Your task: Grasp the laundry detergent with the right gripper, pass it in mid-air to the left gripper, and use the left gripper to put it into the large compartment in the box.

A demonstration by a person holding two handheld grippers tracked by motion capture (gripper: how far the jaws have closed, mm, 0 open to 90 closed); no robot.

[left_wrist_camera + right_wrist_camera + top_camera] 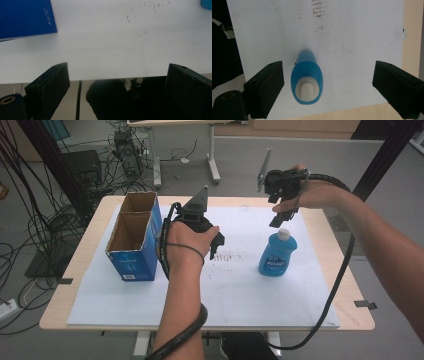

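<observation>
High view: my right claw (280,212) hangs just above the blue bottle (277,254), jaws spread wide with nothing between them. The bottle stands upright on the white sheet (240,300) covering the counter. My left claw (216,245), also open and empty, hovers beside the blue box (135,262).

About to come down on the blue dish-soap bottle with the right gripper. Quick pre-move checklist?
1. Right gripper open: ok.
2. Blue plastic dish-soap bottle with white cap upright on the white sheet: ok.
3. Bottle centred between the jaws: not ok, it sits nearer one jaw in the right gripper view.
4. Left gripper open, holding nothing: ok.
5. Blue cardboard box open on top, apart from the bottle: ok.
</observation>
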